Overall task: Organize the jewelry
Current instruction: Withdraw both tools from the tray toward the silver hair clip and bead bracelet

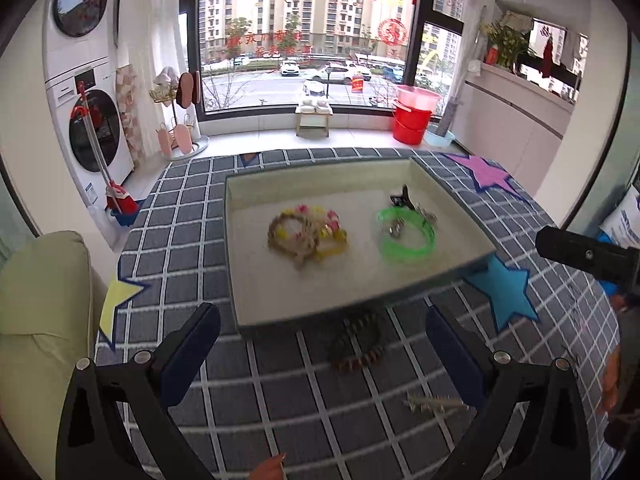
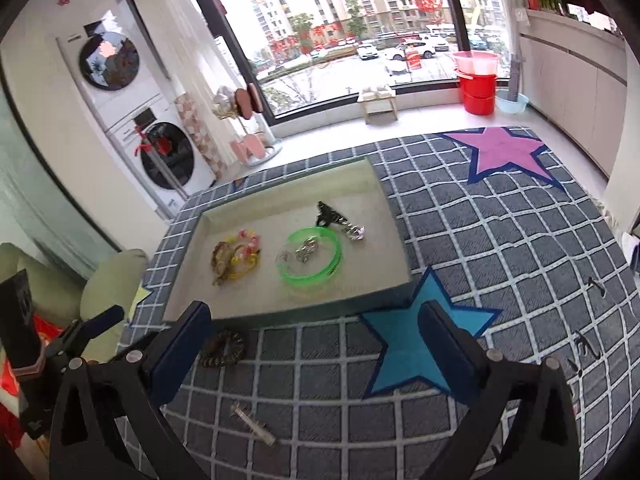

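Observation:
A shallow cream tray (image 1: pixel 236 280) (image 2: pixel 188 280) lies on a grey checked cloth. In it are braided yellow and pink bracelets (image 1: pixel 306 232) (image 2: pixel 236 258), a green bangle (image 1: pixel 406 232) (image 2: pixel 310 260), silver pieces and a black clip (image 1: pixel 402 196) (image 2: pixel 328 212). A dark beaded bracelet (image 1: pixel 356 338) (image 2: pixel 222 348) lies on the cloth just in front of the tray. A pale hair clip (image 1: pixel 434 403) (image 2: pixel 254 422) lies nearer. My left gripper (image 1: pixel 322 356) is open and empty over the beaded bracelet. My right gripper (image 2: pixel 316 354) is open and empty over the cloth.
The cloth has blue (image 1: pixel 506 290) (image 2: pixel 416 346), pink (image 1: pixel 490 172) (image 2: pixel 502 152) and yellow (image 1: pixel 118 300) stars. Small dark items (image 2: pixel 588 344) lie at the right. A cream cushion (image 1: pixel 36 344) is on the left. Washing machines, red buckets and a stool stand by the window.

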Demonstrator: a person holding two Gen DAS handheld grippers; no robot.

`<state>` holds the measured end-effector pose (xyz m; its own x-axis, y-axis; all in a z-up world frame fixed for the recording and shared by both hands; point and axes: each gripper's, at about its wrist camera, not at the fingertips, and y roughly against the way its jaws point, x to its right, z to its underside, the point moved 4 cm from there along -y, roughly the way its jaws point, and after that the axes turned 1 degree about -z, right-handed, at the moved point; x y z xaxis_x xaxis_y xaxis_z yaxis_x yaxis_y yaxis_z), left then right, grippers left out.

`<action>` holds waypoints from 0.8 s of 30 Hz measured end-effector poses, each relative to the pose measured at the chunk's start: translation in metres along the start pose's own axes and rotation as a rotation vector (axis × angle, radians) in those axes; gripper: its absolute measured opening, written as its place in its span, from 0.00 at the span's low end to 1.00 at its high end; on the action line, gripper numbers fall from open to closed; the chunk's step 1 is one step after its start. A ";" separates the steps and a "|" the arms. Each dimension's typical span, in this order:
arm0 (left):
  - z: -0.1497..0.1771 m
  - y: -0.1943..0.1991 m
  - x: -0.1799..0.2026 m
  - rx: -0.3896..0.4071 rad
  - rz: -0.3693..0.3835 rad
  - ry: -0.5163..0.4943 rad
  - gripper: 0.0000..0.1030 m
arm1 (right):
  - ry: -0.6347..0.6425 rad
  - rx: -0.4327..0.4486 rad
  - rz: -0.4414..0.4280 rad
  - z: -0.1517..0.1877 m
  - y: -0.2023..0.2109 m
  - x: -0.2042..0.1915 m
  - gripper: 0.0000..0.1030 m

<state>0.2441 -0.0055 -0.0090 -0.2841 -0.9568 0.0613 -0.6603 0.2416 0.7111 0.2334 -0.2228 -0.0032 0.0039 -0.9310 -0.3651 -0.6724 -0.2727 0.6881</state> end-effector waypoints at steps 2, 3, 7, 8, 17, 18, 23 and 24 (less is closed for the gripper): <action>0.005 0.001 0.002 -0.005 -0.018 -0.013 1.00 | 0.016 -0.019 0.002 0.006 0.003 -0.003 1.00; 0.008 0.002 0.004 -0.011 -0.027 -0.024 1.00 | 0.024 -0.022 0.008 0.008 0.005 -0.004 1.00; 0.020 0.004 0.006 -0.038 -0.040 -0.046 1.00 | 0.049 -0.070 0.005 0.020 0.007 -0.008 1.00; 0.023 0.004 0.007 -0.046 -0.038 -0.045 1.00 | 0.054 -0.085 0.001 0.023 0.007 -0.008 1.00; 0.041 0.001 -0.006 -0.092 -0.051 -0.006 1.00 | 0.099 -0.158 0.012 0.056 0.006 -0.010 1.00; 0.044 -0.001 -0.007 -0.101 -0.046 -0.006 1.00 | 0.103 -0.164 0.013 0.059 0.007 -0.010 1.00; 0.060 -0.011 -0.013 -0.166 -0.015 0.006 1.00 | 0.148 -0.204 -0.001 0.077 0.004 -0.015 1.00; 0.062 -0.014 -0.013 -0.177 -0.009 0.011 1.00 | 0.162 -0.212 -0.001 0.080 0.003 -0.017 1.00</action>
<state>0.2140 0.0136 -0.0628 -0.2708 -0.9607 0.0610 -0.5298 0.2017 0.8238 0.1721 -0.1881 -0.0450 0.1349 -0.9527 -0.2724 -0.5022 -0.3028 0.8100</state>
